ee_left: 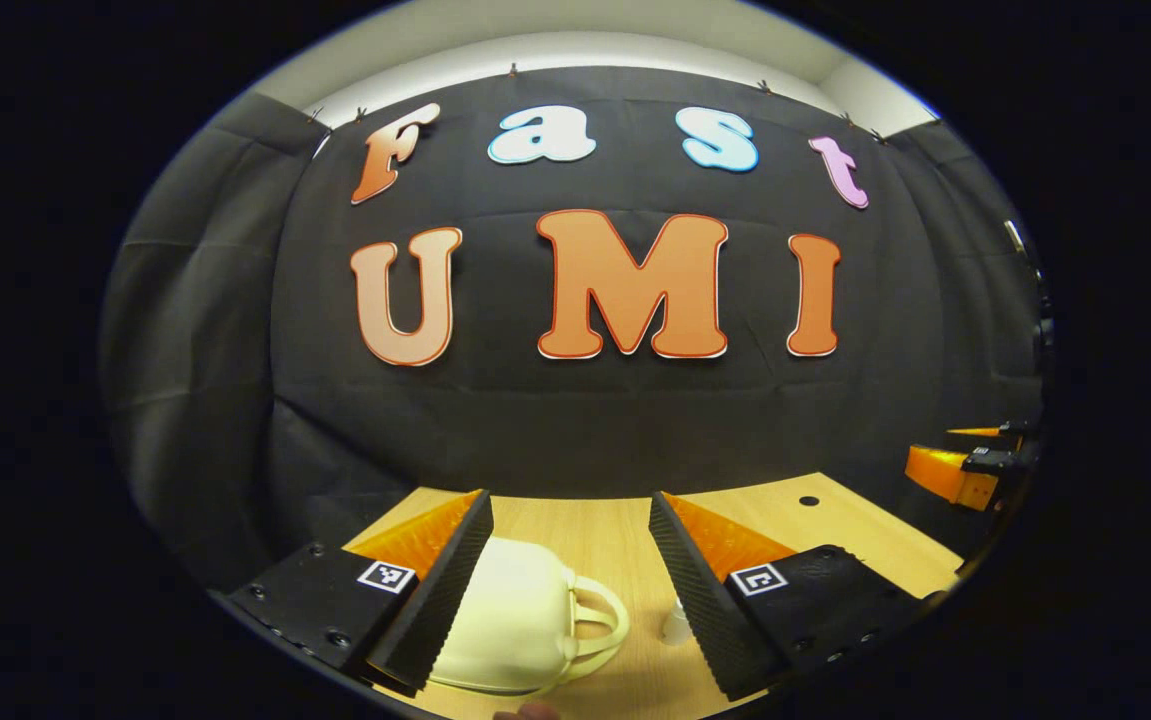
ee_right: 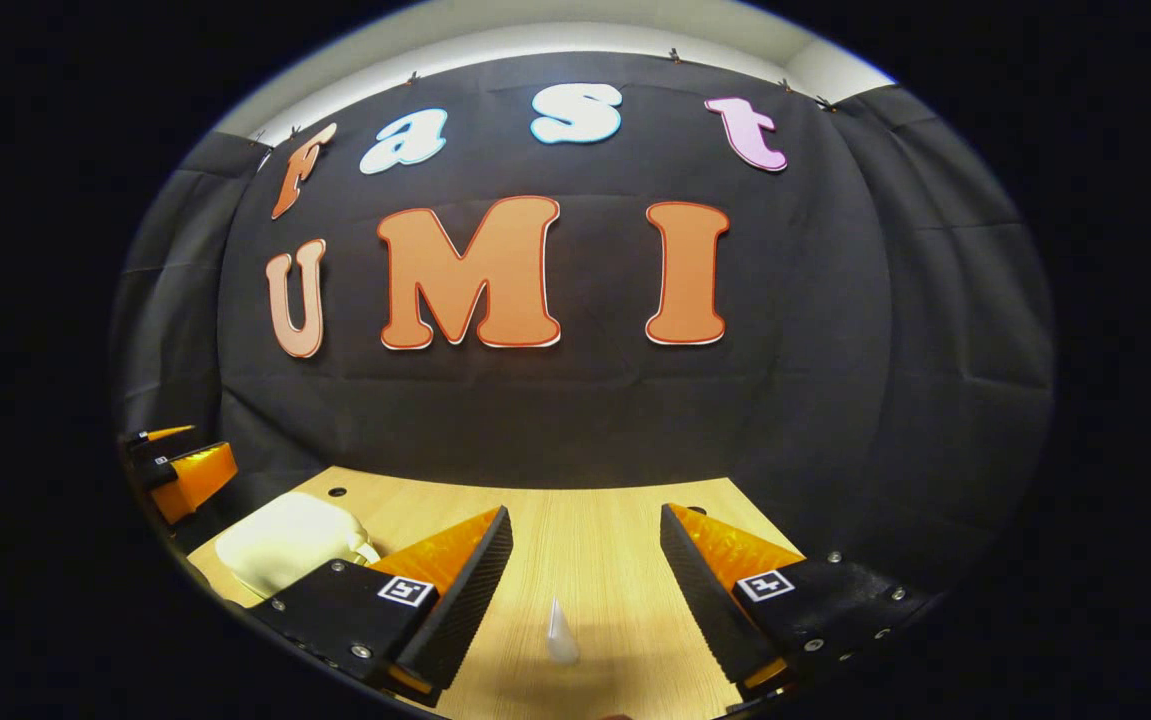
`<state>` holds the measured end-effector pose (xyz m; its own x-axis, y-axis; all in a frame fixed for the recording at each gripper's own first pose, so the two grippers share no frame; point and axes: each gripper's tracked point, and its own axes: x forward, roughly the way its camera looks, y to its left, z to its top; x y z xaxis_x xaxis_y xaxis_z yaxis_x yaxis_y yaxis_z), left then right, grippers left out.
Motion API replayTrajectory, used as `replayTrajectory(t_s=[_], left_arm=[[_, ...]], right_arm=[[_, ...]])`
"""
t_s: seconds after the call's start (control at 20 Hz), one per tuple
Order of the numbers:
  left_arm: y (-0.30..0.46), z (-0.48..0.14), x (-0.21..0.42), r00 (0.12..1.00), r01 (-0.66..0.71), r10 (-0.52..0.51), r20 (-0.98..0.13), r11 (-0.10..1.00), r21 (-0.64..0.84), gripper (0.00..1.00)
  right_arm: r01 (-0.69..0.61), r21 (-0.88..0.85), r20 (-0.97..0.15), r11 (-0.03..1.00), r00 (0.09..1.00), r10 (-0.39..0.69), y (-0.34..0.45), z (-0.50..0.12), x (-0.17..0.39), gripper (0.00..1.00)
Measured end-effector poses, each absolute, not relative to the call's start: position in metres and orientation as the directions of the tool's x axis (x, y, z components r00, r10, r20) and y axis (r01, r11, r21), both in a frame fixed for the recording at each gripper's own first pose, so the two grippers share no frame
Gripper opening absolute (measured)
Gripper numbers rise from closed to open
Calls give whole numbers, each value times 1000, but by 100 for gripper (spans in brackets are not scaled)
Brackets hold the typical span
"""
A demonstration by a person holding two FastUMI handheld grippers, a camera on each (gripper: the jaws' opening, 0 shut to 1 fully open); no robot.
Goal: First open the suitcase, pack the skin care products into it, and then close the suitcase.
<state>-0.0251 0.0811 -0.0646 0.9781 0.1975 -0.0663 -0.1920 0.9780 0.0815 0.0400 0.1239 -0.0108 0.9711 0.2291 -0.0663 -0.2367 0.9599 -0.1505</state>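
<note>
Suitcase [ee_left: 510,610]: a small cream case with a looped handle [ee_left: 600,615], seen lying shut on the wooden table [ee_left: 585,530], just ahead of the left gripper [ee_left: 570,590] and partly behind its left finger
Skin care product [ee_right: 561,632]: a small pale tube, seen standing between the fingers of the right gripper [ee_right: 585,600], untouched
Grippers: both are held wide apart, nothing gripped
Handling: the case is judged light and smooth-shelled, likely slippery; the handle or lid edge is judged the surest hold
Stage: opening not yet begun
</note>
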Motion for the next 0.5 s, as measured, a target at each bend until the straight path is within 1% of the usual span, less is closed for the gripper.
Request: replayTrajectory(t_s=[0.2,0.25,0.5], left_arm=[[78,-83,-24,973,-187,215,-80,945,270,98],[76,-90,-23,973,-176,214,-88,932,318,100],[58,-148,-18,963,-63,179,-199,874,482,99]], right_arm=[[-227,-138,-69,964,973,219,116,-13,39,95],[-218,-141,-73,966,975,209,113,-16,39,95],[-175,-145,-141,974,978,154,84,-44,36,95]])
